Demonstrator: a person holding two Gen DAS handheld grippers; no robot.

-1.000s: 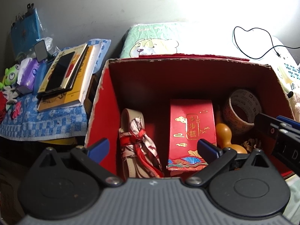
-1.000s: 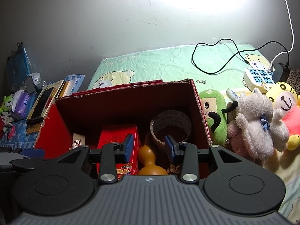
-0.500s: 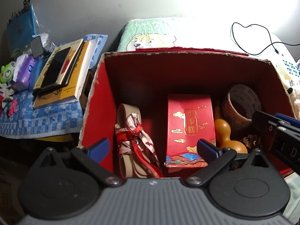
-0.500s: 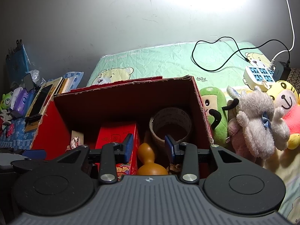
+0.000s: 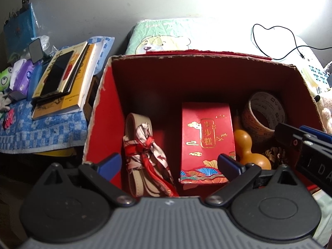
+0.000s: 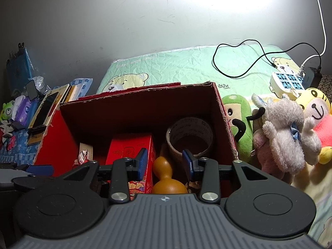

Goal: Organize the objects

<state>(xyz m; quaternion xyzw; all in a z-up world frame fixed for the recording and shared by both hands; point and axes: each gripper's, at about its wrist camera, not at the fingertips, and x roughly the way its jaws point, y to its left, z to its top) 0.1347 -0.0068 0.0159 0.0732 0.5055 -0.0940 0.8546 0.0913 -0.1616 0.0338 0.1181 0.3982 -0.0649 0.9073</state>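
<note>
An open red cardboard box [image 5: 99, 112] [image 6: 49, 137] holds a beige strap tied with a red patterned scarf [image 5: 143, 145], a red gift box with gold print [image 5: 207, 139] [image 6: 128, 149], an orange gourd [image 5: 247, 147] [image 6: 166, 176], a tape roll [image 5: 263, 112] [image 6: 191, 132] and a pine cone [image 5: 276, 155]. My left gripper [image 5: 169, 162] is open and empty above the box's near edge. My right gripper [image 6: 165, 161] is open and empty, its fingers either side of the gourd's top, apart from it.
Left of the box, books with a phone on top [image 5: 62, 78] lie on a blue checked cloth [image 5: 41, 128]. Plush toys [image 6: 288, 132] sit right of the box. A power strip [image 6: 288, 81] and black cable [image 6: 238, 62] lie on the green bear-print sheet [image 6: 186, 66].
Both views have shifted slightly: the box sits a little lower and closer in the left wrist view. Both grippers stay open; nothing in the box has moved.
</note>
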